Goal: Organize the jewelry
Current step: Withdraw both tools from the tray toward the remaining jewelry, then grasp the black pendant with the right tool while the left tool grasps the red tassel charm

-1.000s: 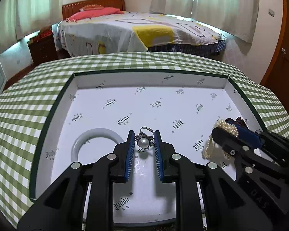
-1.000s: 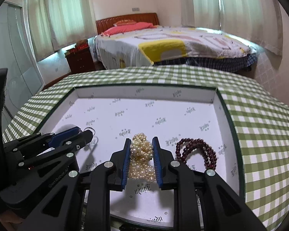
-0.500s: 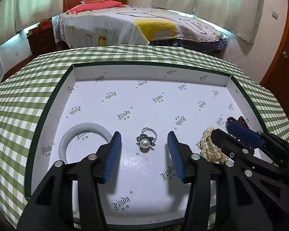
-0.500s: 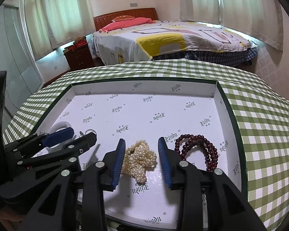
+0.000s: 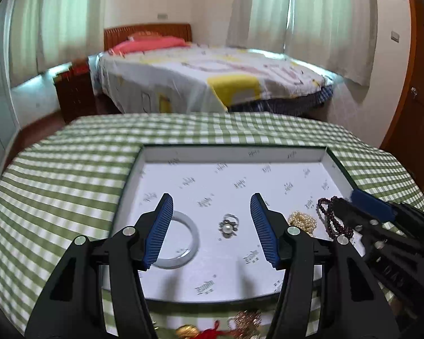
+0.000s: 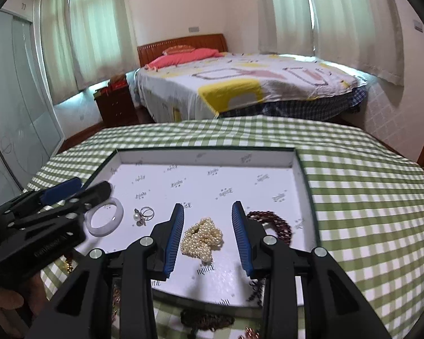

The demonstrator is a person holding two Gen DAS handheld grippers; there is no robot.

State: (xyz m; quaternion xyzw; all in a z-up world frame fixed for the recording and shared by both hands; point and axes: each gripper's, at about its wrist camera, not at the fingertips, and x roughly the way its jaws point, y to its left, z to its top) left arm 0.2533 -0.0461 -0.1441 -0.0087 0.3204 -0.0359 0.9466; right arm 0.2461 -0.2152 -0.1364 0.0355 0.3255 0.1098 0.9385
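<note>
Two pieces are just set down in the white tray: left gripper has opened off the pearl ring, right gripper off the pearl strand beside it, jaws apart. Next, probably the loose jewelry outside the tray's near rim.

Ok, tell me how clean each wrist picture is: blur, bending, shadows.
Left wrist view: bed and curtains smeared by motion blur, pearl ring fairly sharp, fisheye bows the checked tablecloth. Right wrist view: sharper overall, left gripper blurred, pearl strand crisp, soft finger shadows on the tray floor.
</note>
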